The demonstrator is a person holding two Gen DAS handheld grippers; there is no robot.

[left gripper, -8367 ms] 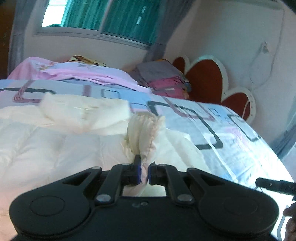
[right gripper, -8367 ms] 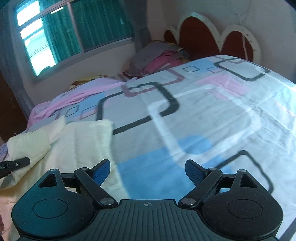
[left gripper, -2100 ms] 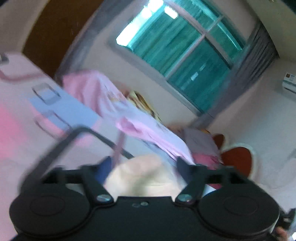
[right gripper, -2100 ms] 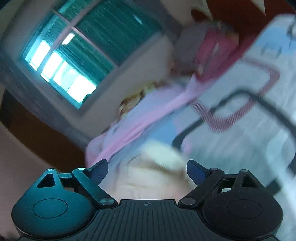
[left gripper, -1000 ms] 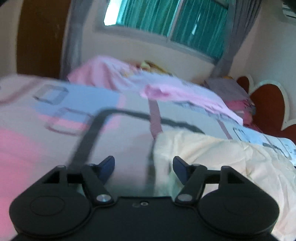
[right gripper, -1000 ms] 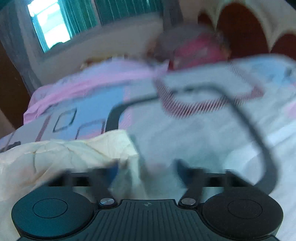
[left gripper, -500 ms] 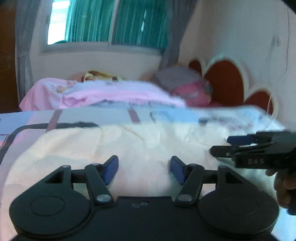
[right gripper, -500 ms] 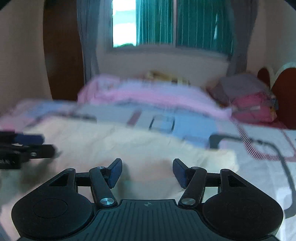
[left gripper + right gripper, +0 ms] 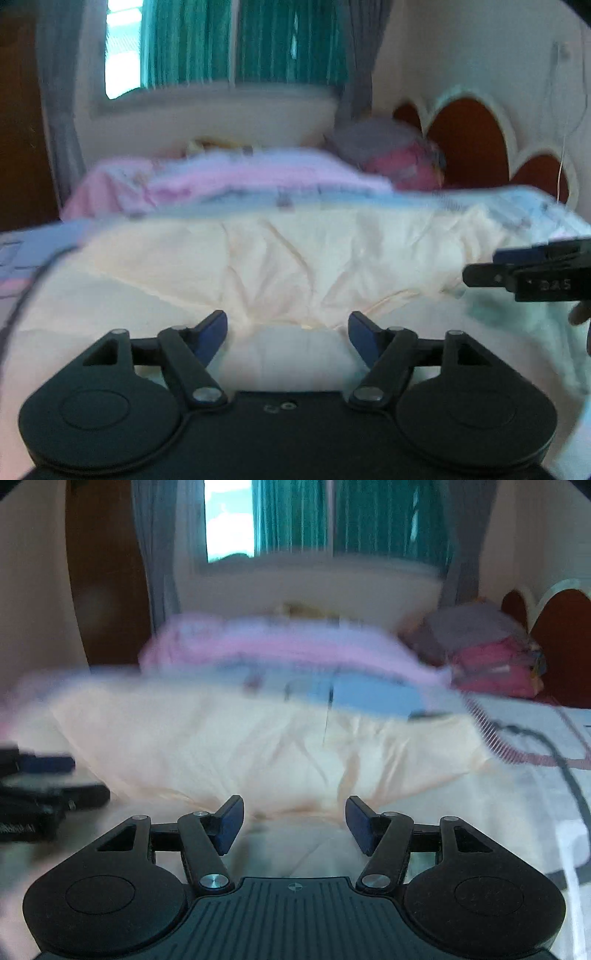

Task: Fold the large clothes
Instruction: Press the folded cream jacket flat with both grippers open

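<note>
My left gripper (image 9: 288,332) stood with its jaws apart, the blue pads on either side of a low hump of the cream garment (image 9: 295,266) but not pressing on it; the jaws had just been opening, with cloth under the gap and nothing clamped. My right gripper (image 9: 294,821) also stood with its jaws apart and held nothing; its pads hovered over the near part of the same garment. The garment lay spread across the bed (image 9: 535,786), a folded edge running crosswise in front of both grippers, with a creased upper layer beyond that edge and a smoother, paler layer nearer to me. In the left wrist view the right gripper's fingers (image 9: 517,275) entered from the right edge, just above the garment's right end, with part of my hand behind them. In the right wrist view the left gripper's fingers (image 9: 48,794) entered from the left edge, blurred, over the garment's left end. Whether either tip touched the cloth I could not tell. Beyond the garment I noted the patterned bedsheet, a pink blanket (image 9: 229,177) heaped along the far side, a stack of grey and pink folded cloth (image 9: 491,653) beside the red scalloped headboard (image 9: 469,144), and a window with green curtains (image 9: 243,40).
</note>
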